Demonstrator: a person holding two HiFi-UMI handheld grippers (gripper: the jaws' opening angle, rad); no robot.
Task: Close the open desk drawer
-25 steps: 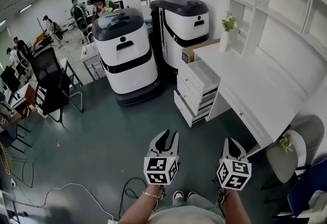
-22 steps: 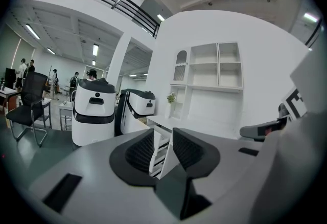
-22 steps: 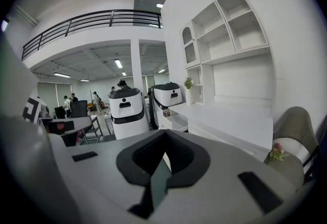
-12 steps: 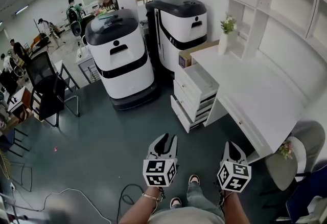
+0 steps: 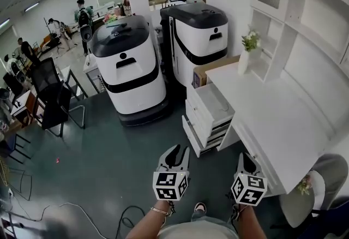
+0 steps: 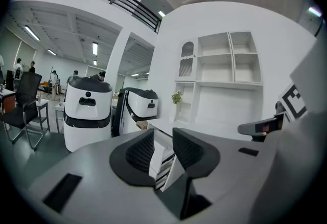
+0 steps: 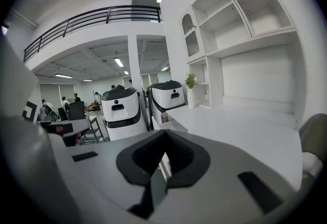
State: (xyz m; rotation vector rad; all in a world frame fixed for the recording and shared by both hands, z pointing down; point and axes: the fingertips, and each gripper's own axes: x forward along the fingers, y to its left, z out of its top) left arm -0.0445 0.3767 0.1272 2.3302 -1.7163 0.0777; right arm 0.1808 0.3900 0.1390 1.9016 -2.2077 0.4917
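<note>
The left gripper hovers over the green floor with its fingers released and nothing between them. The drawer stack stands ahead of it, under the left end of the white desk. The top drawer is pulled out, its inside showing, and the lower ones also stick out in steps. The right gripper has its fingertips clenched together, empty, close to the desk's front edge

The drawer looks like stiff painted board on runners, probably light and easy to slide, with a smooth front that could slip under a glancing touch. It likely needs no grasp: a flat push square on the middle of the front panel should send it in straight, while an off-centre push might skew it

To the left the floor is open, with a chair and a cable well apart. A big white machine stands near the drawers' far side, leaving a narrow gap, so the near side seems the freest approach. The desk corner just beside the right gripper is the edge to mind
</note>
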